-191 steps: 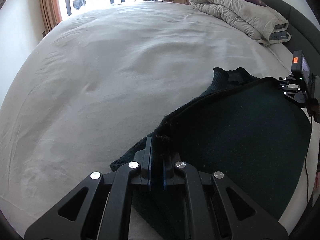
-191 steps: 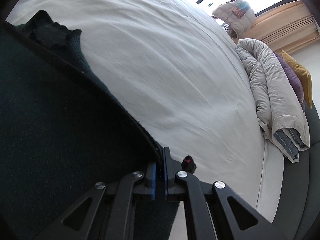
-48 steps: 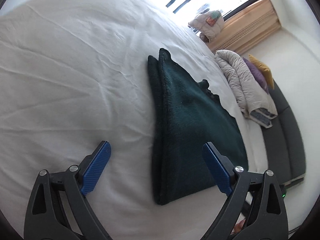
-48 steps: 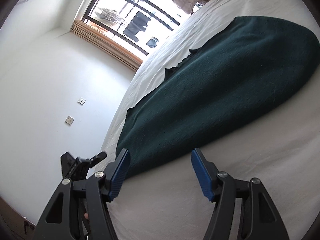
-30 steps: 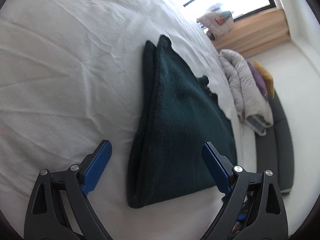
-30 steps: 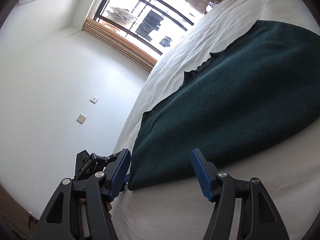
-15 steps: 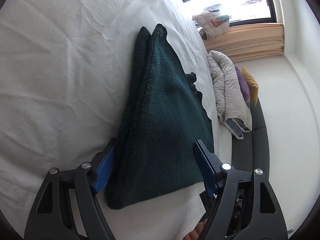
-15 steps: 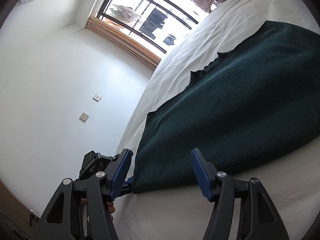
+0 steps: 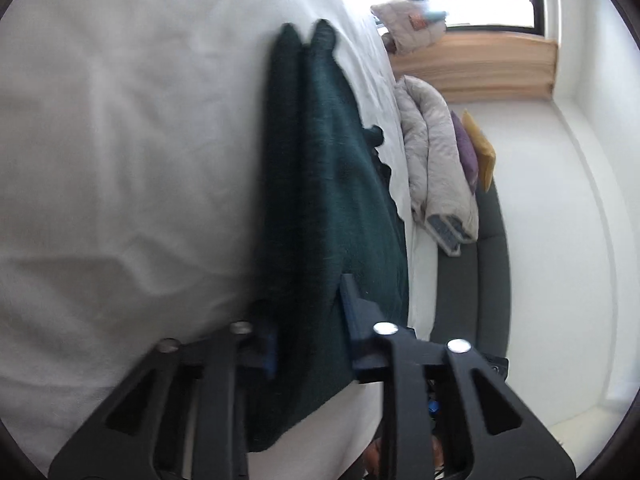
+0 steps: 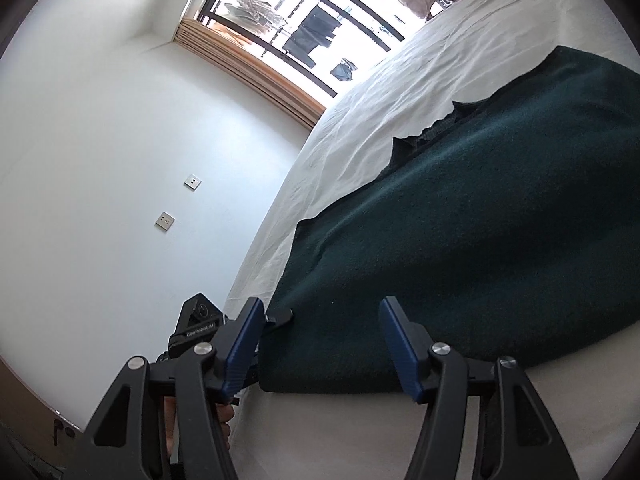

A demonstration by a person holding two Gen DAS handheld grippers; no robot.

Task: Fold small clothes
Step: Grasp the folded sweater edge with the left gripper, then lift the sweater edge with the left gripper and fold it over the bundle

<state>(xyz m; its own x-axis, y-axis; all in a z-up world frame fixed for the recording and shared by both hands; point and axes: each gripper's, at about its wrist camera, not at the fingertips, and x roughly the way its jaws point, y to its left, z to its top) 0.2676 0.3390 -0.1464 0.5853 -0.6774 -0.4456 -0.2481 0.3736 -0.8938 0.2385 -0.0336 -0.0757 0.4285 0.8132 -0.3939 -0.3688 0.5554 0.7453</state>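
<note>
- Your left gripper: tilted sideways, fingers straddling the folded green garment edge, not fully clamped.
- Your right gripper: fingers spread wide, the garment's corner on the bed between them.

Dark green knit garment, fuzzy texture, folded into long flat panel, lies on white bed sheet. Two stacked layers show along folded long edge, far end splitting into two rounded tips. Ribbed collar or cuff pokes out from under top layer on opposite long side. Near end forms blunt, thick corner close to mattress edge. Surface smooth, few wrinkles, one small notch in edge near corner. Left-wrist view motion-blurred.
</note>
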